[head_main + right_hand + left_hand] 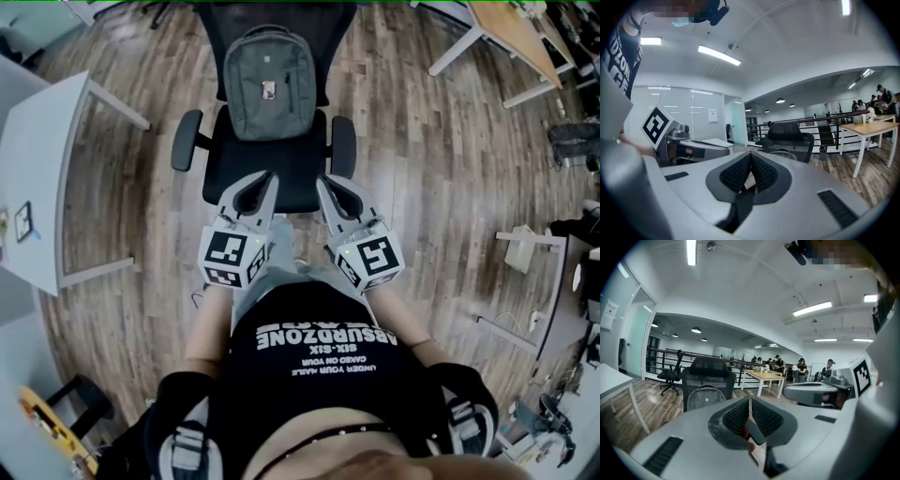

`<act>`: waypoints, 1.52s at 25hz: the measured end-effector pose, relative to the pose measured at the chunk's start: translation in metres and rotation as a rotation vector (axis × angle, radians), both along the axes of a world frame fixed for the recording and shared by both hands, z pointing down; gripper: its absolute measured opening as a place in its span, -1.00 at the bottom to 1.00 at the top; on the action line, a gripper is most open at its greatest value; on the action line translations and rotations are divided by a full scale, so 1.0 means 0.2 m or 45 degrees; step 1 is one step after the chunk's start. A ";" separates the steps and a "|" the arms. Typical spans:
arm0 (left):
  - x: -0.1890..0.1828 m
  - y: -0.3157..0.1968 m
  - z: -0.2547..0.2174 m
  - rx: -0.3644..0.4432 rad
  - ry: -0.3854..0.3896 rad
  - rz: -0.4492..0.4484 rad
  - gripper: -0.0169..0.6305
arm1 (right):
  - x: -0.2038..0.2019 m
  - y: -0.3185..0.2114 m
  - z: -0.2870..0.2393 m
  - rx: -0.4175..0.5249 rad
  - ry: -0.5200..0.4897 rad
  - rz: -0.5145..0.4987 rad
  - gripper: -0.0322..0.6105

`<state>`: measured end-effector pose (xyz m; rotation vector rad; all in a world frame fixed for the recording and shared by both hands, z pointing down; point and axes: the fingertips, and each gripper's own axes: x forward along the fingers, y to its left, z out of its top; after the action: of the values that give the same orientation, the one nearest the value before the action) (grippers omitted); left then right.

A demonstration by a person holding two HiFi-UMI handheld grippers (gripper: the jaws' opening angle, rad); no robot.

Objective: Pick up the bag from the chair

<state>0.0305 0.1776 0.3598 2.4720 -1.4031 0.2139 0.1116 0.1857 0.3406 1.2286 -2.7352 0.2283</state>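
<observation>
Grip: my left gripper [265, 180] and right gripper [324, 181] both closed, empty.
Bag [269, 82]: ahead, upright on chair [225, 161].
Risk: arriving closed, I'd topple it.

- Bright, even light from long white ceiling strip lights [812, 308], blown out to glare in both gripper views.
- Brown wood-plank floor [441, 187] carries a soft sheen and faint shadows.
- Fisheye bending, dark corners; grey plastic left gripper [750, 401] looks soft.

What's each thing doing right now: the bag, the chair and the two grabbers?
bag: standing upright on the chair seat, leaning on the backrest, not held.
chair: holding the bag.
left gripper: shut, empty, short of the bag.
right gripper: shut, empty, short of the bag.
</observation>
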 end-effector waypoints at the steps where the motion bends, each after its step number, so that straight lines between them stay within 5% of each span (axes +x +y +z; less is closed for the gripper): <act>1: -0.01 -0.04 0.01 -0.002 0.002 -0.001 -0.84 | -0.01 -0.04 0.01 -0.004 0.003 -0.002 -0.85; 38: -0.50 -1.11 0.15 -0.031 -0.021 -0.084 -0.84 | -0.33 -1.14 0.14 -0.076 0.045 0.037 -0.84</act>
<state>-0.0696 -0.0435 0.3903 2.4049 -1.4774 0.2363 0.0449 -0.0419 0.3696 1.2455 -2.6624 0.2863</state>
